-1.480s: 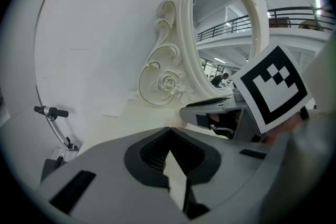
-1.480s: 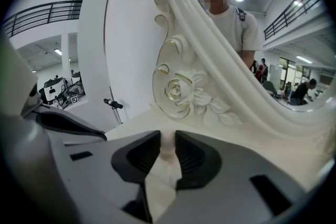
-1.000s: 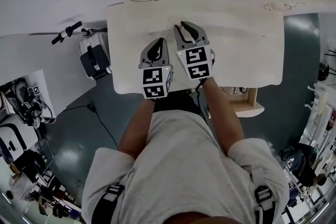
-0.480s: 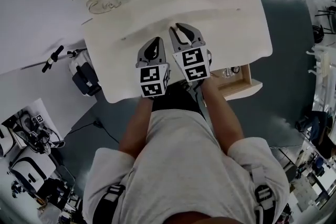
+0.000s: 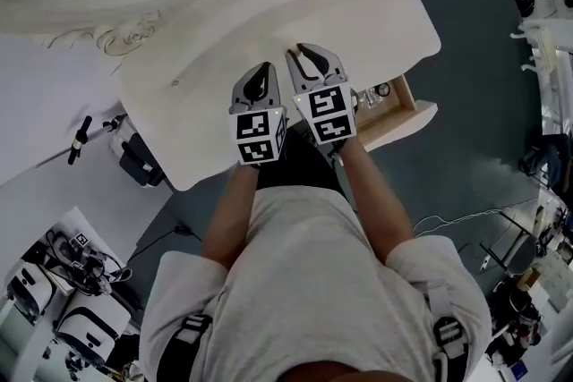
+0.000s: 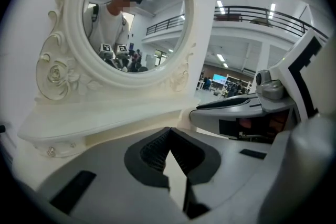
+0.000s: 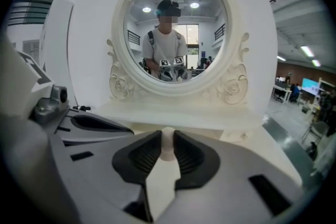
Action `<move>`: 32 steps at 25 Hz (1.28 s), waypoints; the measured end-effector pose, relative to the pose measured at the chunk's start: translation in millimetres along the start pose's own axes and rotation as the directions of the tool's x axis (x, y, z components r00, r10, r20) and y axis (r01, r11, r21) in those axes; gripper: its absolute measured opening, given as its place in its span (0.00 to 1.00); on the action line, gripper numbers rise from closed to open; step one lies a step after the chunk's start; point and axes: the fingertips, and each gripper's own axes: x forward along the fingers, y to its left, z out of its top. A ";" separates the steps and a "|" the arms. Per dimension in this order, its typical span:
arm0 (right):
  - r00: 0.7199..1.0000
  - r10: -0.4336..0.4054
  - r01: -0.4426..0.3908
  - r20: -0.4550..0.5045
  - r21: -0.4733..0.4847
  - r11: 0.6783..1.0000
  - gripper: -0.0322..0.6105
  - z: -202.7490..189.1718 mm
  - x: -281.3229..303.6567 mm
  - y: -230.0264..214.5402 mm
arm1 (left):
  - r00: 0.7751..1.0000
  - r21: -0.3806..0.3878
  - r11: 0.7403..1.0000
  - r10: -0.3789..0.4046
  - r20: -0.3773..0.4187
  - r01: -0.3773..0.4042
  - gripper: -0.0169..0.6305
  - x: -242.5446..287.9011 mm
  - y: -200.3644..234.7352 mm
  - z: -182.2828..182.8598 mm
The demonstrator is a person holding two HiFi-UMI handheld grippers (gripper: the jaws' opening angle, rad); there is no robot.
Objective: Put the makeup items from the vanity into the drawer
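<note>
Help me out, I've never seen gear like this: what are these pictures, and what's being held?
No robot here: a person holds a two-jaw gripper in each hand. One camera on the head looks down at the white vanity top and its open drawer. Another rides on each gripper, facing the mirror. The left gripper has its jaws together, empty. The right gripper pinches a small white rounded item. I see nothing loose on the top.

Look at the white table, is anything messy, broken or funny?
Nothing stands out. The vanity top shows no spill or damage. The drawer hangs open at its edge with small things inside, which suits the job. The right gripper pinches a small cream-white item; the left gripper is shut on nothing.
</note>
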 end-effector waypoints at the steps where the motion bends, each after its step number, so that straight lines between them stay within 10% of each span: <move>1: 1.000 -0.013 0.013 0.000 0.011 1.000 0.18 -3.8 -5.1 -6.6 | 1.000 0.010 1.000 -0.014 -0.006 0.014 0.04 3.0 -7.7 -1.0; 32: 0.954 -0.286 0.300 -0.091 0.255 0.919 0.18 -147.6 -150.1 -119.7 | 0.932 0.180 0.920 -0.318 -0.173 0.347 0.04 30.8 -201.7 -75.8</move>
